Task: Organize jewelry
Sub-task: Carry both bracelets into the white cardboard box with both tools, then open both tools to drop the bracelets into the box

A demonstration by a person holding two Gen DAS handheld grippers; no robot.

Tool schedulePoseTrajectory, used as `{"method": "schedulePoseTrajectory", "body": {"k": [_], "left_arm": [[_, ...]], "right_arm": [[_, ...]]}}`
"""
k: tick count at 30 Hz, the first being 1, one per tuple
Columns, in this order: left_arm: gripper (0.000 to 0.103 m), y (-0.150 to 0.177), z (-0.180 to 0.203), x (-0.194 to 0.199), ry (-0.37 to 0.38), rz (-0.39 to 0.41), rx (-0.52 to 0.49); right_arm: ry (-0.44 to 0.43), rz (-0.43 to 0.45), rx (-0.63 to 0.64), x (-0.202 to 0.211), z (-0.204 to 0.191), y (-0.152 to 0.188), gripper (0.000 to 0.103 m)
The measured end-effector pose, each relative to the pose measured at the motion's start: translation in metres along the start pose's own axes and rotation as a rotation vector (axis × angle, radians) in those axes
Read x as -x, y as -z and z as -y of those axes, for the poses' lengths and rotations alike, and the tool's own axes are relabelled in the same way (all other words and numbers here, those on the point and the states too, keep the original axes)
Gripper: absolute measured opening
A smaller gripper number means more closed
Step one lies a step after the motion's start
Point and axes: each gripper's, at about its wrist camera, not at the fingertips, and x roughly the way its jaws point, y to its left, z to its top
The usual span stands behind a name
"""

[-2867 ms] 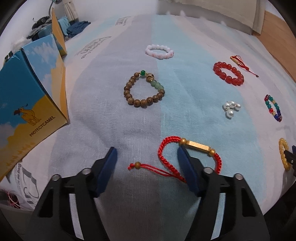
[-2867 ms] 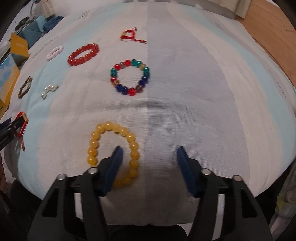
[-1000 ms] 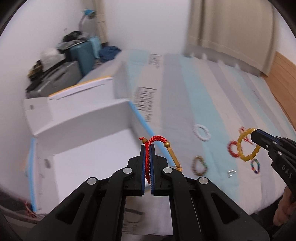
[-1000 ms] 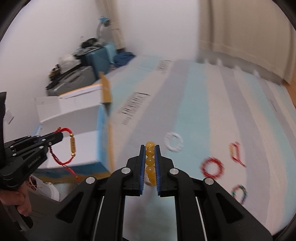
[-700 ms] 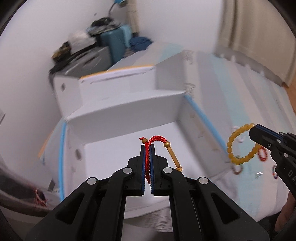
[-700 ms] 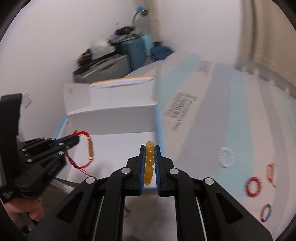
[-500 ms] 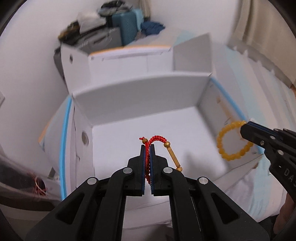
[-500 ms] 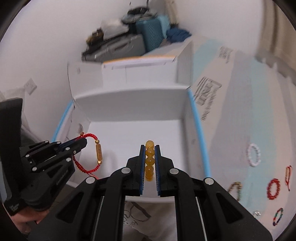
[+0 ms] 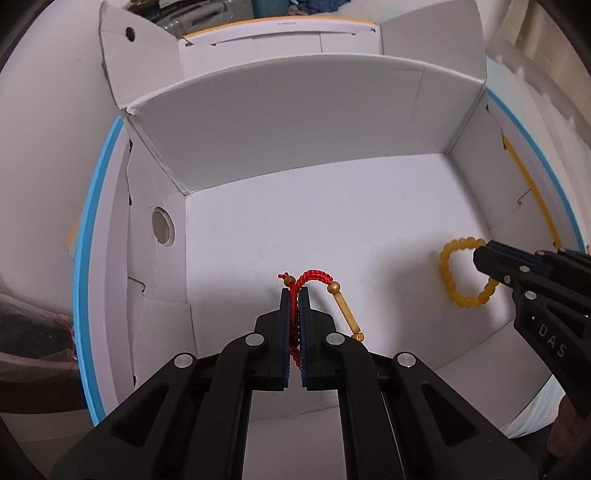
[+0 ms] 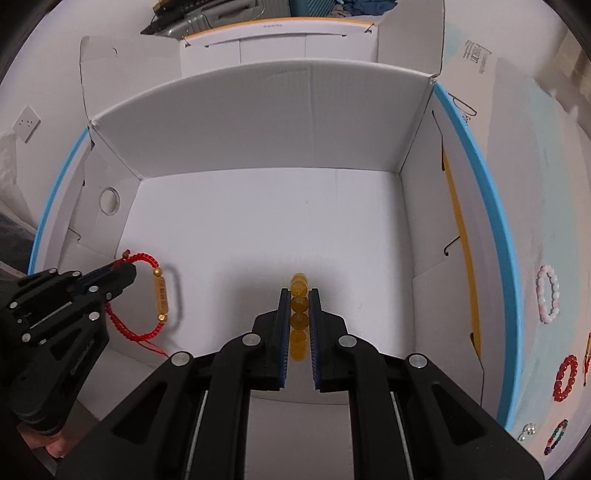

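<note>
Two bracelets are held above one open white cardboard box (image 9: 332, 229), whose floor is bare white and whose flaps are folded outward. The left gripper (image 9: 294, 291) is pressed together on the braided cord of the red cord bracelet (image 9: 312, 277), so that the gold bar (image 9: 345, 308) of that bracelet hangs to the right of the fingers, clear of the box floor – its shadow is cast on the white card in the right wrist view. The right gripper (image 10: 300, 291) is pinched on the yellow bead bracelet (image 10: 299, 314), whose beads are seen stacked in a line between the two fingers; from the left wrist camera the same bracelet is seen as a ring hanging below the fingertips over the right part of the box. A round hole (image 9: 163, 225) is cut in the left wall, and a blue edge (image 10: 491, 229) is visible along the outer sides. Outside the box, on the striped bedcover (image 10: 535, 184) to the right, a pale pink bead bracelet (image 10: 548, 294), a red bead bracelet (image 10: 565, 377), a multicoloured bead bracelet (image 10: 556, 435) and a small cluster of pearls (image 10: 527, 430) are laid well apart from one another. Beyond the far flap, suitcases (image 10: 207, 13) and bundled clothes are seen against the wall.
</note>
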Motion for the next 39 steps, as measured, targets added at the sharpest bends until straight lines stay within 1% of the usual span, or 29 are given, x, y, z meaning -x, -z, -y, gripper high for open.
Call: {"method": "schedulePoseTrajectory", "body": {"k": [2,5,7,9,10,12,13,14,16,17,18,19,20,21,22,24,25,27,28,30,33,36,39], "left_arm": [[0.003,0.000,0.001,-0.002,-0.017,-0.012,-0.006],[0.003,-0.002,0.001,-0.002,-0.019,-0.022,-0.001],[0.006,-0.001,0.001,-0.002,-0.018,-0.026,0.007],[0.007,0.000,0.001,0.000,-0.019,-0.020,0.017],[0.007,-0.001,0.001,0.001,-0.020,-0.017,0.020],[0.009,0.000,0.002,0.004,-0.019,-0.011,0.020],[0.017,0.000,0.002,0.006,-0.017,-0.004,0.025],[0.021,0.000,0.001,0.008,-0.013,0.003,0.028],[0.034,-0.001,-0.001,0.015,-0.011,0.021,0.040],[0.038,-0.001,-0.002,0.019,-0.007,0.030,0.045],[0.045,-0.002,-0.001,0.025,-0.002,0.041,0.050],[0.053,-0.002,-0.002,0.030,-0.001,0.053,0.052],[0.058,-0.002,-0.001,0.035,-0.006,0.066,0.054],[0.072,-0.002,0.000,0.041,-0.017,0.085,0.058],[0.083,-0.001,0.001,0.048,-0.026,0.110,0.065],[0.090,0.001,0.006,0.060,-0.023,0.147,0.064],[0.093,0.002,0.009,0.065,-0.022,0.157,0.064],[0.095,0.005,0.015,0.076,-0.022,0.180,0.066],[0.096,0.006,0.019,0.080,-0.021,0.190,0.061],[0.097,0.008,0.025,0.083,-0.019,0.205,0.051],[0.097,0.011,0.039,0.093,0.009,0.235,0.036],[0.097,0.018,0.061,0.100,0.041,0.259,0.005],[0.097,0.024,0.089,0.109,0.073,0.285,-0.032]], "right_arm": [[-0.001,-0.005,-0.001,-0.001,0.001,0.002,0.009],[0.001,-0.014,0.002,-0.005,-0.002,0.001,0.009],[0.003,-0.023,0.001,-0.006,-0.002,0.002,0.011],[0.001,-0.018,-0.005,-0.004,-0.002,0.003,0.012],[0.000,-0.017,-0.006,-0.004,-0.003,0.003,0.013],[-0.008,-0.010,-0.008,0.000,-0.003,0.003,0.026],[-0.011,-0.001,-0.008,0.004,-0.003,0.004,0.028],[-0.013,0.008,-0.009,0.008,-0.002,0.005,0.033],[-0.027,0.028,-0.011,0.017,-0.001,0.006,0.039],[-0.036,0.042,-0.012,0.023,0.000,0.007,0.045],[-0.043,0.054,-0.014,0.027,0.002,0.007,0.053],[-0.051,0.073,-0.018,0.034,0.004,0.008,0.056],[-0.059,0.091,-0.022,0.042,0.005,0.010,0.063],[-0.075,0.113,-0.027,0.051,0.008,0.012,0.068],[-0.081,0.126,-0.031,0.056,0.012,0.011,0.071],[-0.083,0.148,-0.036,0.068,0.015,0.016,0.079],[-0.088,0.157,-0.034,0.073,0.018,0.018,0.081],[-0.079,0.183,-0.029,0.083,0.023,0.021,0.088],[-0.071,0.197,-0.029,0.090,0.022,0.023,0.089],[-0.058,0.234,-0.039,0.104,0.028,0.031,0.094],[-0.032,0.284,-0.063,0.123,0.039,0.044,0.096],[0.013,0.332,-0.096,0.147,0.060,0.062,0.096],[0.058,0.370,-0.148,0.170,0.093,0.084,0.096]]}}
